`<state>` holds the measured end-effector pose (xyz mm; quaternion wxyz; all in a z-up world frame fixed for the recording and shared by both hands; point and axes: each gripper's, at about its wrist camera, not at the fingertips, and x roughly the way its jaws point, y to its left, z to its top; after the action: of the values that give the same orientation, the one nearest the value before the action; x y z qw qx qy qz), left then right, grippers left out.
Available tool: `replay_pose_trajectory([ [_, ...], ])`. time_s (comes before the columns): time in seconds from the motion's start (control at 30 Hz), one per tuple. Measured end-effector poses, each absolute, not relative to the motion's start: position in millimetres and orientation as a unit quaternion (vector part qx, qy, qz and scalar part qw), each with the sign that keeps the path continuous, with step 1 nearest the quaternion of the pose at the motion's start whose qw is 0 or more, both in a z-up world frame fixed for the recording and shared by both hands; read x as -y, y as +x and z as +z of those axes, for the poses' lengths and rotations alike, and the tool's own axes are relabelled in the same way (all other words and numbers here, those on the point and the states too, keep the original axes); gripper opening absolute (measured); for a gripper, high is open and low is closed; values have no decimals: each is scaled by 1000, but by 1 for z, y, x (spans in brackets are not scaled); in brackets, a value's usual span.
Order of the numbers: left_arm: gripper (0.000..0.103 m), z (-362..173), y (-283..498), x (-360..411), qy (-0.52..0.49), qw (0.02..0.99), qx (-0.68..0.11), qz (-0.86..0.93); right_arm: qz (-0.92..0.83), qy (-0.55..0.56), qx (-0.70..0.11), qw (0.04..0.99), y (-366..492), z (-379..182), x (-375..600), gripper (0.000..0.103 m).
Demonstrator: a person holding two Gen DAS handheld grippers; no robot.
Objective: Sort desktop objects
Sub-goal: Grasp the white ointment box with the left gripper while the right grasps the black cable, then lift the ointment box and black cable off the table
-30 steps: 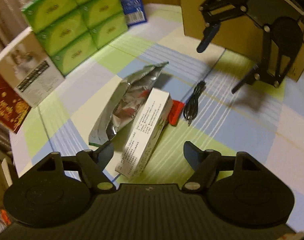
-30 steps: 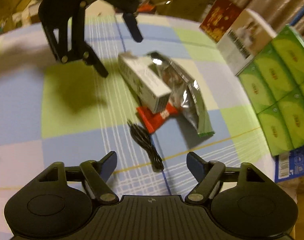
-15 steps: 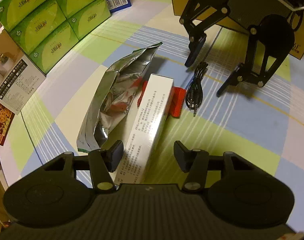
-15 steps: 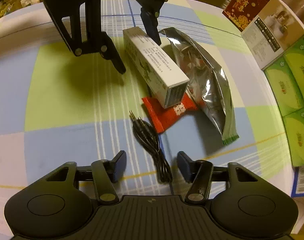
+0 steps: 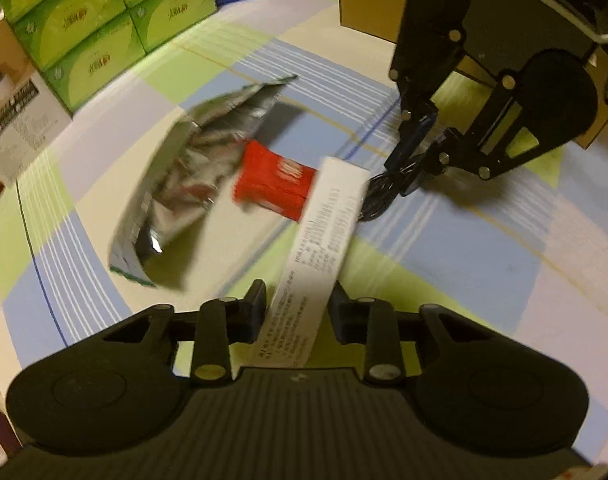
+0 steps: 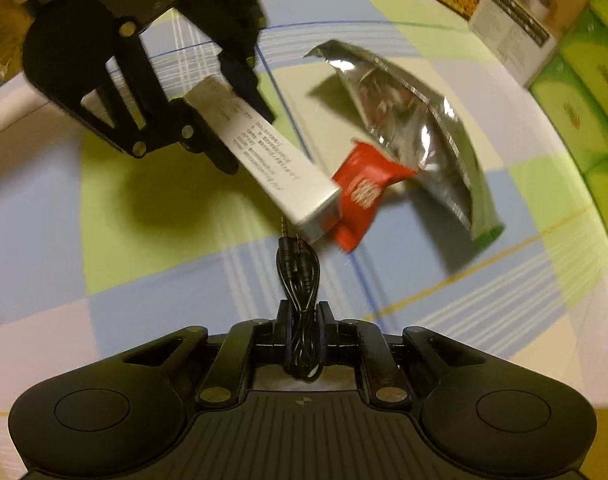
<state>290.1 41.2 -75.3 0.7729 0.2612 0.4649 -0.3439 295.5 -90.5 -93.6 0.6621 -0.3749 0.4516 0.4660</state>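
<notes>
2 grippers: left [image 5: 296, 304] around oblong white carton [image 5: 319, 256], right [image 6: 302, 314] around coiled black cable [image 6: 299, 280].

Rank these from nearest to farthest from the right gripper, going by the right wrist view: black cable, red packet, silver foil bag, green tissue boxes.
1. Black cable: pinched in the right gripper.
2. Red packet: just ahead, slightly right.
3. Silver foil bag: behind the packet, right.
4. Green tissue boxes: far right edge.

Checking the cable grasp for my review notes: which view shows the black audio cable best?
The right wrist view: the black audio cable sits centred, pinched in the right gripper, plugs pointing forward. In the left wrist view only part of it shows, blurred, behind the white box.
</notes>
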Motion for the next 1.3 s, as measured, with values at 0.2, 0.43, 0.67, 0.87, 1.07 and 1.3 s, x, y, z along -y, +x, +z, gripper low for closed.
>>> replay_pose_trajectory([
  [0.2, 21, -71, 261, -36, 175, 787, -502, -314, 423, -285, -514, 689, 266, -87, 105, 8],
  [0.43, 21, -68, 199, -29, 85, 805, -525, -264, 339, -149, -578, 727, 216, -80, 141, 8],
  [0.67, 21, -71, 136, -7, 90, 837, -491, -225, 287, -89, -552, 778, 165, -76, 164, 9],
  [0.87, 22, -76, 113, -9, 40, 862, -459, -211, 270, -50, -483, 831, 128, -84, 184, 9],
  [1.07, 23, -79, 117, -12, 12, 866, -454, -211, 283, -105, -423, 854, 109, -93, 174, 13],
  [1.3, 24, -80, 122, -11, 25, 869, -444, -216, 280, -115, -402, 864, 110, -102, 169, 16],
])
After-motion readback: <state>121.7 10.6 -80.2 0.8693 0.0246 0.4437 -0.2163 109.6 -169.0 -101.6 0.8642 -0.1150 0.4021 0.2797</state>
